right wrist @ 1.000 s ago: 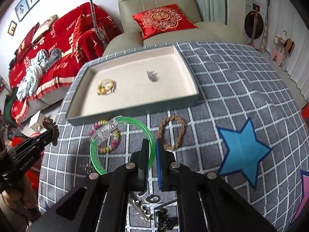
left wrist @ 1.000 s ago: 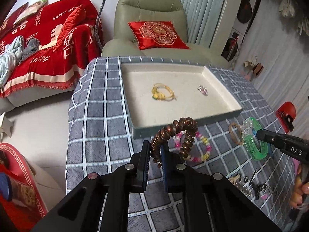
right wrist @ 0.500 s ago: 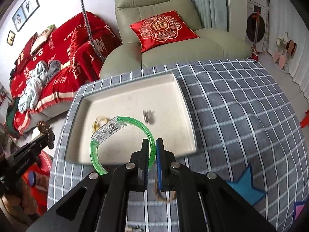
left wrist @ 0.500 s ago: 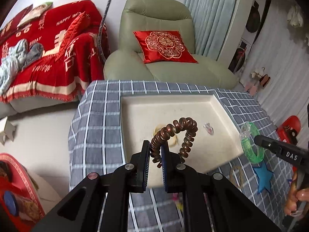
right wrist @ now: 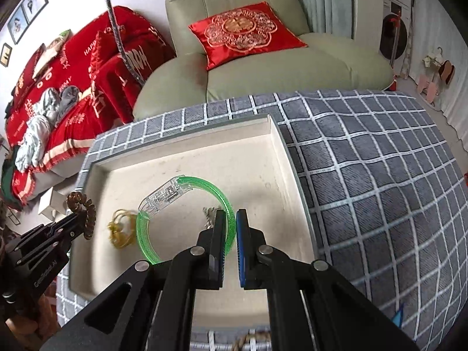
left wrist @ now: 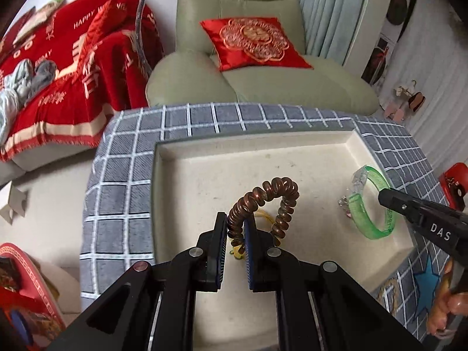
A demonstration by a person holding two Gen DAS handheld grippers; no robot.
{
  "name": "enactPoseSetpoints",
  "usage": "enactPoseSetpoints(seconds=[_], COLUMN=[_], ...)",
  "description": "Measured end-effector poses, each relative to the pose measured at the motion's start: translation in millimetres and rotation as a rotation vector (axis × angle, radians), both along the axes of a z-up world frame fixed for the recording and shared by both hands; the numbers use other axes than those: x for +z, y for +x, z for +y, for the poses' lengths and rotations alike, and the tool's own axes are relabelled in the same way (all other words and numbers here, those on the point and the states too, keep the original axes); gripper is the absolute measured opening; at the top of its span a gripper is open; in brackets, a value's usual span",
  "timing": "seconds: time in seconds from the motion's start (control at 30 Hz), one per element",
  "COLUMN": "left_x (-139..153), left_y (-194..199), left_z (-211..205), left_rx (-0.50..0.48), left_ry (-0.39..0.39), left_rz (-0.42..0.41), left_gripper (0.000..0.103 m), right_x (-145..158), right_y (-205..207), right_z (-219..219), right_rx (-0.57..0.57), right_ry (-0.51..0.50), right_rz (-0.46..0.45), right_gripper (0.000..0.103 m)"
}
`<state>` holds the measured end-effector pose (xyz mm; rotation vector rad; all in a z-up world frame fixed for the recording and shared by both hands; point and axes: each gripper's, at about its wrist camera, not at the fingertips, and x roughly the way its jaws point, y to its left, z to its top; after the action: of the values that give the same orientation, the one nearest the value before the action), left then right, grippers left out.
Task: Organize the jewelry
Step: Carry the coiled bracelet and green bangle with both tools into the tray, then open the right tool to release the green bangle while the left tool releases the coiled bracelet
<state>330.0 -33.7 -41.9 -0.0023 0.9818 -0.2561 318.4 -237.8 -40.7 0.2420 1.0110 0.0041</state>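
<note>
Left wrist view: our left gripper (left wrist: 235, 228) pinches the brown coil bracelet (left wrist: 263, 204) above the tray (left wrist: 187, 146), for dropping in. Right gripper (right wrist: 231, 225) clamps the green bangle (right wrist: 187, 204) there too.

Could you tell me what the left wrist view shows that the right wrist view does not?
Only the left wrist view shows the blue star on the cloth and the left gripper up close, jaws shut on the copper coil bracelet. Only the right wrist view shows framed pictures on the wall. Both show the tray, the yellow bracelet in it, and the right gripper holding the green bangle above the tray.
</note>
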Motion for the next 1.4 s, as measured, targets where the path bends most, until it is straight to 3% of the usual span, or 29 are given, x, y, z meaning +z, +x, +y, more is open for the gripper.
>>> enactPoseSetpoints(seconds=[0.43, 0.6, 0.8, 0.83, 0.87, 0.9, 0.97, 1.3, 1.37, 1.4], left_x=[-22.3, -26.6, -29.1, -28.9, -29.1, -29.2, -29.4, -29.2, -28.5, -28.1], left_y=[12.6, 12.9, 13.8, 13.8, 13.5, 13.3, 13.0, 13.7, 14.4, 14.1], left_z=[-11.1, -14.7, -11.0, -11.0, -11.6, -12.4, -14.4, -13.2, -11.0, -10.4], left_rx=[0.007, 0.008, 0.032, 0.035, 0.037, 0.035, 0.029, 0.031, 0.047, 0.053], left_ry=[0.071, 0.112, 0.107, 0.106, 0.111, 0.118, 0.132, 0.141, 0.141, 0.145], left_rz=[0.036, 0.03, 0.031, 0.031, 0.029, 0.024, 0.013, -0.004, -0.008, -0.011], left_gripper=[0.028, 0.028, 0.028, 0.028, 0.028, 0.028, 0.028, 0.028, 0.037, 0.076], right_x=[-32.1, -33.0, -32.7, -32.8, -32.7, -32.3, -29.4, 0.1, 3.9, 6.3], right_y=[17.9, 18.8, 18.6, 18.6, 18.8, 18.6, 17.4, -1.9, -7.9, -12.0], right_z=[2.1, 2.8, 3.5, 3.6, 3.8, 4.7, 5.3, 1.6, 0.7, -1.2], right_rx=[0.005, 0.008, 0.012, 0.013, 0.016, 0.018, 0.021, 0.015, 0.013, 0.009], right_ry=[-0.049, -0.057, -0.056, -0.051, -0.046, -0.044, -0.041, 0.029, 0.038, 0.049], right_rz=[0.069, 0.071, 0.07, 0.069, 0.07, 0.069, 0.054, -0.035, -0.045, -0.051], right_gripper=[0.008, 0.009, 0.01, 0.012, 0.024, 0.046, 0.066, 0.066, 0.066, 0.066])
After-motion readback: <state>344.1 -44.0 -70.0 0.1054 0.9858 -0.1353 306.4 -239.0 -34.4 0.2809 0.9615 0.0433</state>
